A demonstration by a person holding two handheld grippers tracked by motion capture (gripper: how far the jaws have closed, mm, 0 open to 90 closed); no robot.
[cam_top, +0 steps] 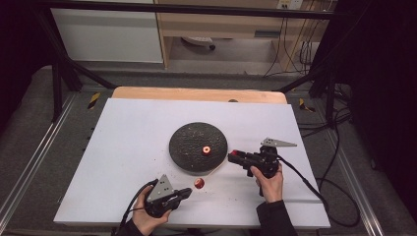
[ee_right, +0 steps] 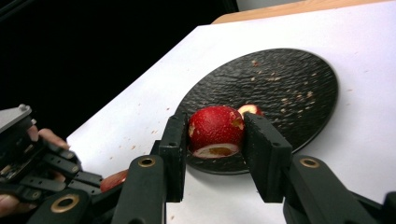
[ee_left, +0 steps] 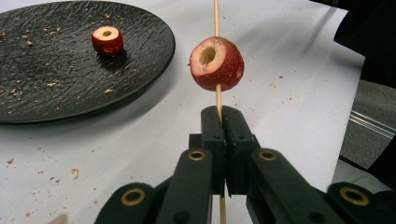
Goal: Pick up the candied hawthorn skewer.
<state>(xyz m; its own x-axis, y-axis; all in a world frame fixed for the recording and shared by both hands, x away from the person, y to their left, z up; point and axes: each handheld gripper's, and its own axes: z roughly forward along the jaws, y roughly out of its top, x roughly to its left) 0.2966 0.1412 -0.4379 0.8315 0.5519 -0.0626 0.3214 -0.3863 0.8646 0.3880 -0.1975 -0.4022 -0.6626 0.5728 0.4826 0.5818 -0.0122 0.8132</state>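
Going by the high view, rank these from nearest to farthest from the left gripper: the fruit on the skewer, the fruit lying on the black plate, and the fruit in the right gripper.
From the left gripper, in the high view:
1. Fruit on the skewer, just off its jaw tips, near the table's front.
2. Fruit on the black plate, farther back, right of the plate's centre.
3. Fruit in the right gripper, beyond the plate's right edge, between that gripper's jaws.

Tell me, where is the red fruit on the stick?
In the left gripper view, the red fruit sits skewered on the stick, just above the left gripper, right of the black plate.
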